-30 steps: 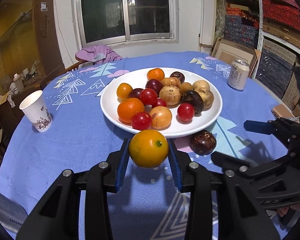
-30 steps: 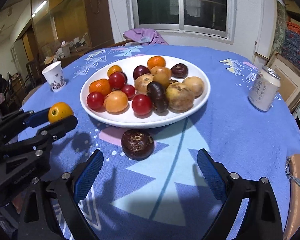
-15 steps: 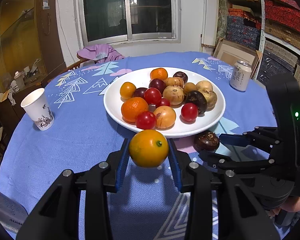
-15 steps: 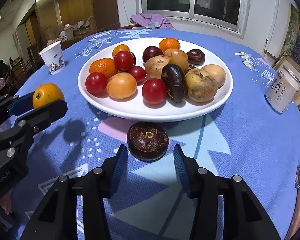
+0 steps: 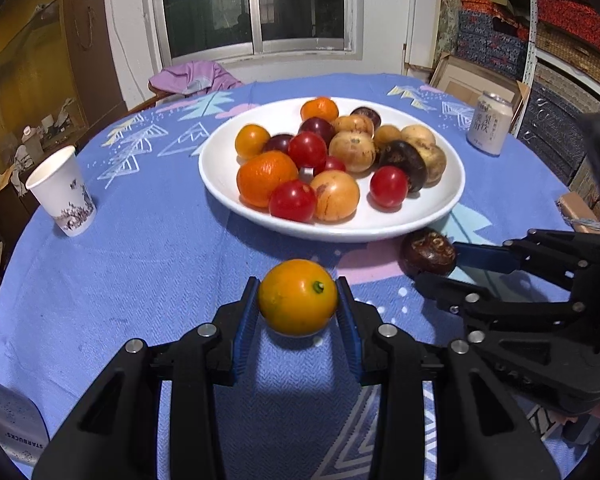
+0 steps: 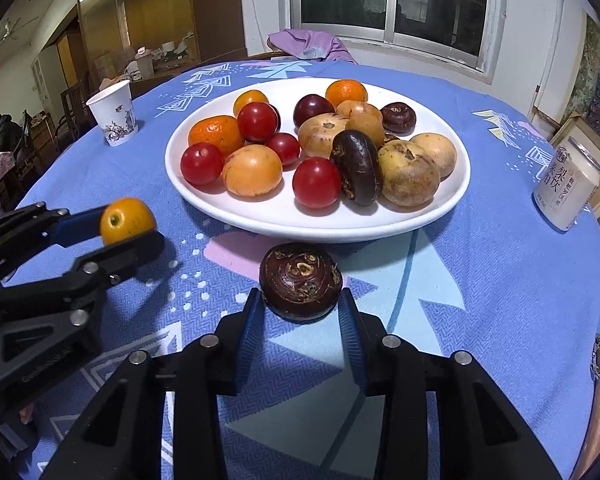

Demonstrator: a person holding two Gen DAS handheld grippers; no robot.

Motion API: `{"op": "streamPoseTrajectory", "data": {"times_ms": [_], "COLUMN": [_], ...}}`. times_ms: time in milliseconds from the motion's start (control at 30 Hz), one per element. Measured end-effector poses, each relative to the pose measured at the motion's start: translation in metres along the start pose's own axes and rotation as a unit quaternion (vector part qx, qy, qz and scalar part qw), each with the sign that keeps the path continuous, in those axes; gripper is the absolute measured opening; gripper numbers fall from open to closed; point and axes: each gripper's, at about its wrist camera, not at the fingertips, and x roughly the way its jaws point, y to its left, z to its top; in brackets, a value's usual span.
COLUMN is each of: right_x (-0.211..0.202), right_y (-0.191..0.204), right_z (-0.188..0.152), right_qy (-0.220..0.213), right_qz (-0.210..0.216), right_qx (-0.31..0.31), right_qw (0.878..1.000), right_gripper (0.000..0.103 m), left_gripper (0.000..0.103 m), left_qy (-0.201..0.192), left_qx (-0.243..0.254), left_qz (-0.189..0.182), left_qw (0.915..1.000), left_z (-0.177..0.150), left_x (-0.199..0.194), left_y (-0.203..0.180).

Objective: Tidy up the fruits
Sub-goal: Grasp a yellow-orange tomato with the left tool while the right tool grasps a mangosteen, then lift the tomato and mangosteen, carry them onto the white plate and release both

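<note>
From the left wrist, the left gripper (image 5: 297,300) is clamped on a small round orange citrus fruit (image 5: 297,297), held just short of the wide white ceramic plate (image 5: 440,208).

From the right wrist, the right gripper (image 6: 302,312) straddles a dark brown flattish water chestnut (image 6: 301,280) lying just before the plate (image 6: 440,208); whether its pads bite, I cannot tell. Grip squarely, lift clear of the rim.

I see a white plate (image 6: 452,196) w/ red, orange, tan & dark-purple fruit. Blue tablecloth (image 6: 500,280), pale tree/triangle print. Blue pads (image 6: 249,334) on black gripper fingers.

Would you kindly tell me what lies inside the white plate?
The white plate holds red tomatoes, oranges, tan fruits and dark water chestnuts; whatever lies beneath the pile is hidden.
</note>
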Motion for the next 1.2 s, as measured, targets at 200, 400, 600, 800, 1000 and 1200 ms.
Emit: {"op": "streamPoseTrajectory", "data": {"times_ms": [200,400,600,800,1000,1200], "right_x": [-0.002,0.004,0.007,0.006,0.002,0.000], "right_y": [0.001,0.003,-0.005,-0.008,-0.009,-0.009], "right_z": [-0.003,0.003,0.008,0.008,0.003,-0.001], "right_qy": [0.000,-0.001,-0.008,-0.009,-0.009,-0.010], "right_qz": [0.002,-0.002,0.019,0.024,0.024,0.025], "right_qx": [-0.004,-0.005,0.023,0.037,0.040,0.046], "right_qw": [1.000,1.000,1.000,0.999,0.999,0.999], "right_gripper": [0.040,0.043,0.064,0.044,0.044,0.044], "left_gripper": [0.037,0.038,0.039,0.039,0.068,0.037], "left_qy": [0.024,0.028,0.037,0.041,0.035,0.023], "left_qx": [-0.012,-0.014,-0.021,-0.034,-0.057,-0.072], "left_qz": [-0.006,-0.007,-0.011,-0.022,-0.034,-0.050], "left_qw": [0.9996,0.9995,0.9990,0.9983,0.9972,0.9959], "left_z": [-0.003,-0.003,-0.003,-0.004,-0.001,0.003], "left_x": [0.012,0.014,0.017,0.018,0.020,0.020], "left_y": [0.006,0.006,0.010,0.015,0.025,0.030]}}
